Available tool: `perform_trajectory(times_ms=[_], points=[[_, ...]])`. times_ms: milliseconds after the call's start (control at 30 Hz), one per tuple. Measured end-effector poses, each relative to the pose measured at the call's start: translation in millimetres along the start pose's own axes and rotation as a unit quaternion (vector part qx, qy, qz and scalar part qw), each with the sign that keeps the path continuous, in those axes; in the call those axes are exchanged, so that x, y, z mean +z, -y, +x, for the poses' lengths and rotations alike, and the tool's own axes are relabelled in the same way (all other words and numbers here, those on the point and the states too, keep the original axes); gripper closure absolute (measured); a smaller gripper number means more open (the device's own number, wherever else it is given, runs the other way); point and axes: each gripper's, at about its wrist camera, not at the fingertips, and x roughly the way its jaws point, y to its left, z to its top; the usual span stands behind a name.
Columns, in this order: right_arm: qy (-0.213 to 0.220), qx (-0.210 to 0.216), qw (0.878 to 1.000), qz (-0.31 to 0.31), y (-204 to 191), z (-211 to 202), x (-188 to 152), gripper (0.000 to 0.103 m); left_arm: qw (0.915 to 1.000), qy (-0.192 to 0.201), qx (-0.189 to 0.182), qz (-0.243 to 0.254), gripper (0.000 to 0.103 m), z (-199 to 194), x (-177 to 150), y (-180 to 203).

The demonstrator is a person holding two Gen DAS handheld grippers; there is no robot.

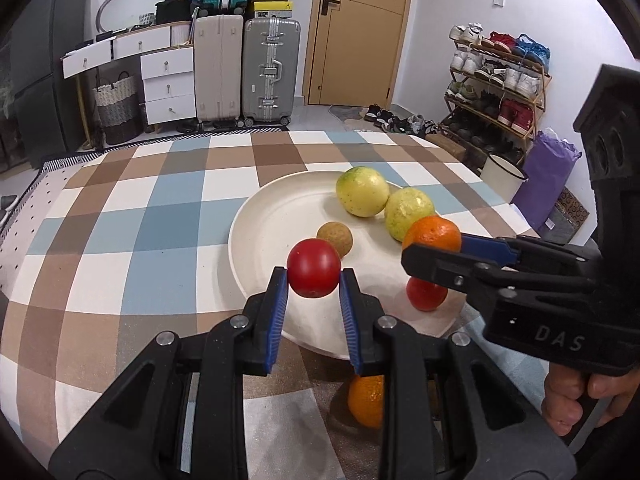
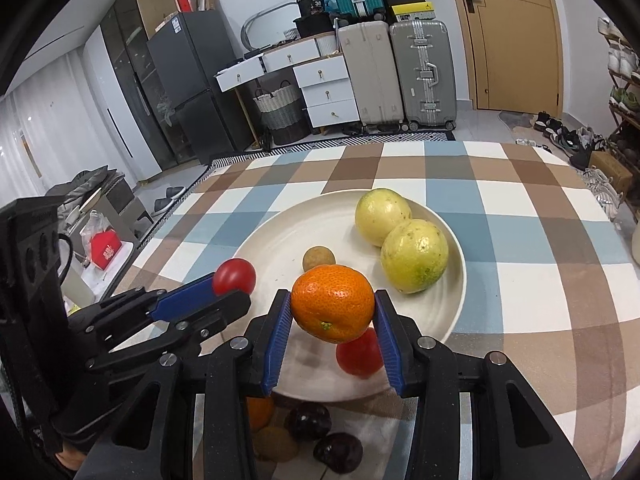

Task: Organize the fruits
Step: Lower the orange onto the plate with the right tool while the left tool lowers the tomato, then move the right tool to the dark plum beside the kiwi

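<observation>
The left claw (image 1: 314, 280) holds a small, smooth red tomato (image 1: 314, 268) and the right claw (image 2: 332, 312) holds a bumpy round orange (image 2: 333, 308), both light, squashy fruits pinched gently at their wide middles.

- plate (image 1: 260, 232) – matt cream, looks ceramic, faint ridged rings
- tomato (image 1: 314, 268) – smooth, glossy red skin
- orange (image 2: 333, 303) – pitted peel, slight sheen
- cloth (image 1: 132, 240) – checked woven fabric, matt
- left gripper (image 1: 314, 280) – matt black plastic, ribbed blue pads, metal pins
- right gripper (image 2: 333, 308) – same build
- suitcase (image 1: 271, 70) – silver, ribbed shell, metal-look trim
</observation>
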Motion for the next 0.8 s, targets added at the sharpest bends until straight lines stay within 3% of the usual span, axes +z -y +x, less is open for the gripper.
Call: perform_trajectory(times_ms=[233, 367, 433, 467, 533, 600, 667, 700, 800], points=[[-0.006, -0.011, 1.0, -0.006, -2.7, 12.4, 3.0, 0.06, 1.0, -0.002, 0.0, -0.005, 0.079, 0.6, -1.1, -2.7], [0.01, -0.014, 1.0, -0.014, -7.7, 1.9, 2.7, 0.052, 1.0, 0.003, -0.001, -0.007, 0.077, -8.5, 0.0, -4.0], [0.014, -0.017, 1.0, -0.018, -9.1, -5.8, 1.2, 0.048, 1.0, 0.002, 0.0, -0.009, 0.062, -14.1, -1.3, -4.7], [0.015, -0.019, 1.0, -0.019, -9.2, -9.2, 0.5, 0.043, 0.9999, 0.003, 0.004, -0.011, 0.057, -17.9, -2.6, -5.3], [0.021, -0.026, 0.999, -0.02, -7.3, -19.5, -2.6, 0.032, 0.9997, 0.006, 0.018, -0.015, 0.035, -28.4, -5.2, -8.1], [0.025, -0.027, 0.999, -0.014, -3.0, -29.5, -6.1, 0.016, 0.9994, 0.012, 0.025, -0.018, 0.017, -38.9, -7.7, -11.4], [0.029, -0.03, 0.999, -0.005, 2.4, -40.9, -10.1, 0.01, 0.9991, 0.023, 0.028, -0.024, 0.009, -52.9, -11.7, -15.0], [0.028, -0.033, 0.999, -0.003, 4.5, -45.1, -12.0, 0.005, 0.9987, 0.027, 0.034, -0.027, 0.0, -60.7, -14.6, -16.5], [0.028, -0.03, 0.999, -0.001, 9.6, -59.5, -21.5, 0.001, 0.9976, 0.037, 0.053, -0.025, 0.0, -81.6, -24.7, -17.9]])
